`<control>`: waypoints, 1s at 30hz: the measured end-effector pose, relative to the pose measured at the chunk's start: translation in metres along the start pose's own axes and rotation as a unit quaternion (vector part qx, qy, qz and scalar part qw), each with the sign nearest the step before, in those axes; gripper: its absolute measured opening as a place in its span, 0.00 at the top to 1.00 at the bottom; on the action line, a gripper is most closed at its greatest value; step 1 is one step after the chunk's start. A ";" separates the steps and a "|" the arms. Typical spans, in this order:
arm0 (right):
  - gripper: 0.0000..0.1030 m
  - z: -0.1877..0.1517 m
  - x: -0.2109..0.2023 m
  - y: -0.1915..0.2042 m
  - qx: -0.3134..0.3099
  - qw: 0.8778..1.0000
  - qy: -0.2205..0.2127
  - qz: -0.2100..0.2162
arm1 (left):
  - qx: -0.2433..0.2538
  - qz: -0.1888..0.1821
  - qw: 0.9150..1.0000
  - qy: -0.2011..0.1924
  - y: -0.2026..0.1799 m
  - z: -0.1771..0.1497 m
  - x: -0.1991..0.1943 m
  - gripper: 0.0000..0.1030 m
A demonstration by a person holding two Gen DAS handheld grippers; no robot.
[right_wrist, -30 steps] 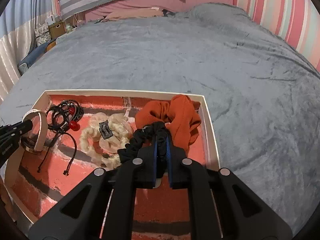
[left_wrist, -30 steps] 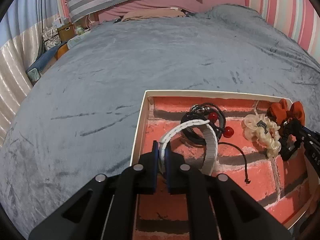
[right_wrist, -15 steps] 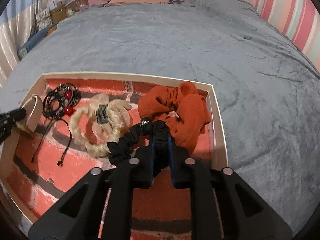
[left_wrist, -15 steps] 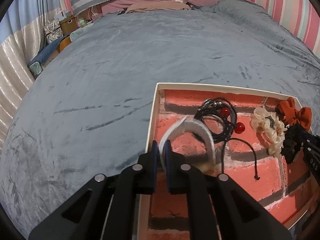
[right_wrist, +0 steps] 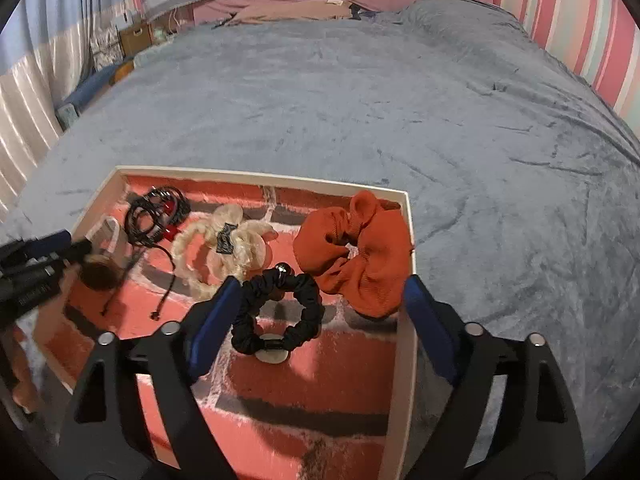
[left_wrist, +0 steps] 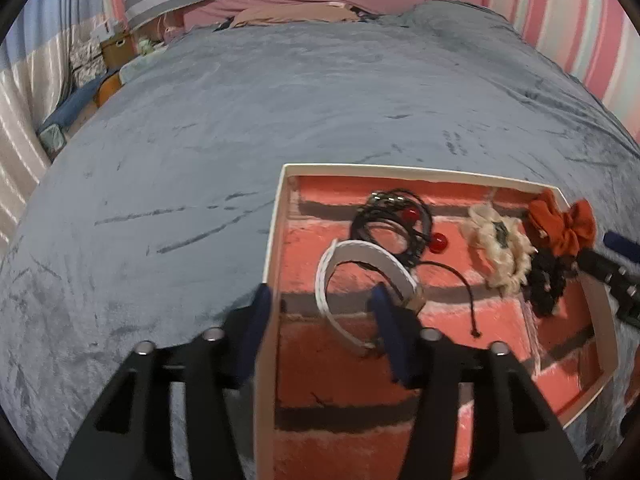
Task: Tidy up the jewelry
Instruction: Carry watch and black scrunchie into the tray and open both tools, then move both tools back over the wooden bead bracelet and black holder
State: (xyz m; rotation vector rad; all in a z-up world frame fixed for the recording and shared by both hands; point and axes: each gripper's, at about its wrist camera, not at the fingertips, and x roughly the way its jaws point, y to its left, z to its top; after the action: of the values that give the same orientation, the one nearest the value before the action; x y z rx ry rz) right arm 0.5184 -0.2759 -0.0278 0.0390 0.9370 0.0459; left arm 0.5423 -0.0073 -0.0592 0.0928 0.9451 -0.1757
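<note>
Both grippers are letting go at once. A second ago the left gripper was clenched on the white bracelet and the right gripper on the black scrunchie; now both sets of jaws are opening, and neither pad is pressing on anything.

The bracelet is lying released on the tray floor at its left side, curving up between the opening left fingers, just near of the black cords with red beads. The black scrunchie is lying flat toward the tray's near right, between the spreading right fingers, with the orange scrunchie touching it on the far right and the cream scrunchie just to its left.

So both pieces are judged placed: everything in view is now sitting inside the tray, and the blanket around it is showing no loose jewelry. The grippers are probably about to withdraw.
</note>
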 end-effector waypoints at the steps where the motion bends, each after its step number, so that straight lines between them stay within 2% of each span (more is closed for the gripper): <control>1: 0.11 0.000 -0.005 -0.004 0.003 1.000 -0.006 0.001 | 0.006 0.003 1.000 -0.005 -0.003 -0.002 -0.003 0.32; 3: 0.05 -0.001 -0.016 -0.011 0.005 1.000 -0.019 -0.010 | 0.012 0.006 1.000 -0.016 -0.007 -0.004 -0.010 0.26; 5: 0.04 -0.004 -0.026 -0.017 0.006 0.999 -0.032 -0.020 | 0.013 0.001 1.000 -0.026 -0.008 -0.005 -0.017 0.25; 8: 0.04 -0.012 -0.037 -0.025 0.009 0.998 -0.042 -0.041 | 0.003 0.012 0.999 -0.043 -0.007 -0.006 -0.028 0.15; 16: 0.04 -0.046 -0.080 -0.043 0.017 0.994 -0.082 -0.063 | -0.029 0.015 0.996 -0.082 0.009 -0.025 -0.068 0.15; 24: 0.04 -0.100 -0.140 -0.042 0.014 0.990 -0.129 -0.059 | -0.047 0.017 0.991 -0.127 0.025 -0.080 -0.143 0.11; 30: 0.04 -0.148 -0.175 -0.034 0.005 0.988 -0.143 -0.062 | -0.047 0.019 0.990 -0.134 0.028 -0.136 -0.186 0.10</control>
State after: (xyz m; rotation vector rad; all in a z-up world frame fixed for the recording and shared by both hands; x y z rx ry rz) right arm 0.2960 -0.3180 0.0239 -0.0034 0.6502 -0.0775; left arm 0.3325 0.0619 0.0125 0.0003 0.6824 -0.1058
